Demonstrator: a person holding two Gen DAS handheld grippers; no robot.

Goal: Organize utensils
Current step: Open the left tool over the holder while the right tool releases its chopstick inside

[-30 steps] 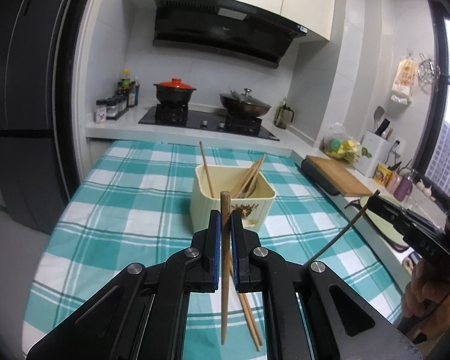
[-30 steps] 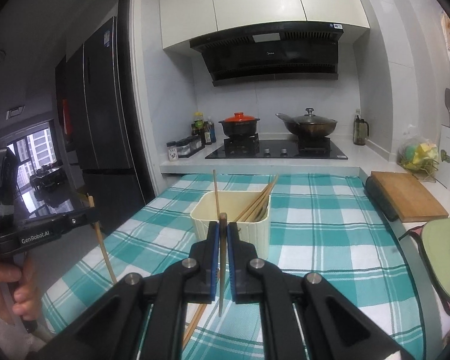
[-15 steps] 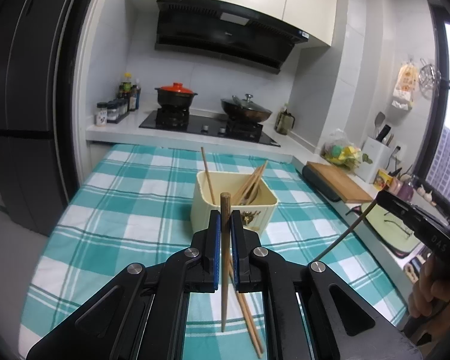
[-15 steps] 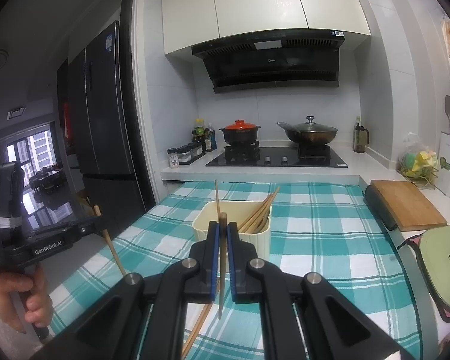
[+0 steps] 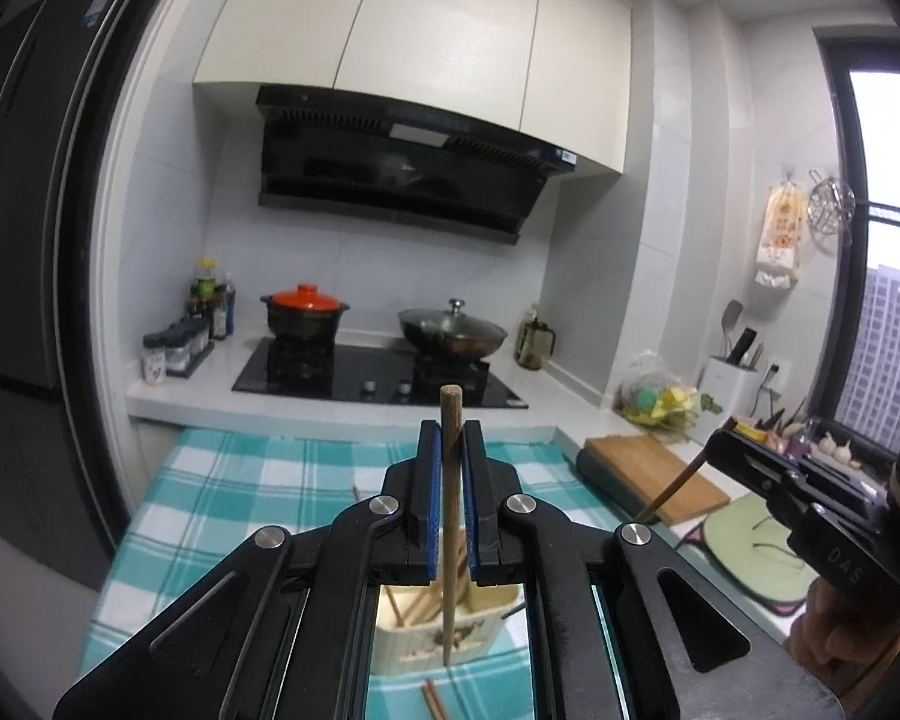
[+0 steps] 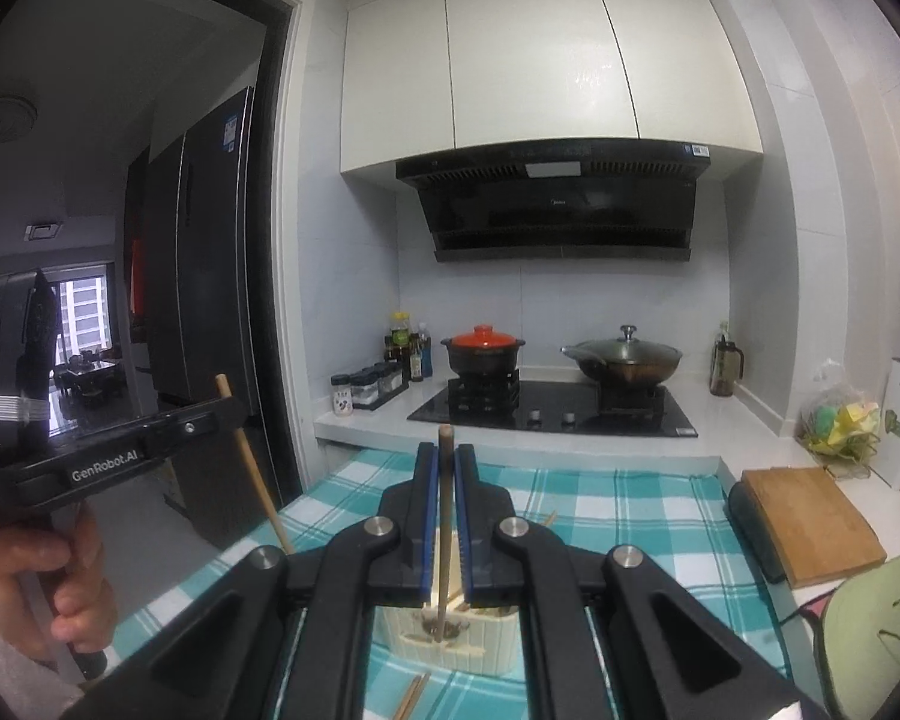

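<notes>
My left gripper (image 5: pixel 450 444) is shut on a wooden chopstick (image 5: pixel 450 516) held upright. Its lower tip hangs in front of the cream utensil box (image 5: pixel 444 630), which holds several chopsticks. My right gripper (image 6: pixel 447 468) is shut on another chopstick (image 6: pixel 444 528), also upright, with its tip over the same box (image 6: pixel 450 636). Loose chopsticks (image 5: pixel 435 699) lie on the teal checked cloth (image 5: pixel 240 480) in front of the box. Each gripper shows in the other's view: the right one (image 5: pixel 711 450) and the left one (image 6: pixel 228 408).
A stove (image 6: pixel 552 411) with a red-lidded pot (image 6: pixel 483 351) and a wok (image 6: pixel 624 357) stands at the back. A wooden cutting board (image 6: pixel 810 522) and a green mat (image 6: pixel 876 630) lie on the right counter. A dark fridge (image 6: pixel 210 324) stands at the left.
Both grippers have risen and tilted up with their chopsticks still gripped. The box has dropped low in both views, mostly behind the gripper bodies.
</notes>
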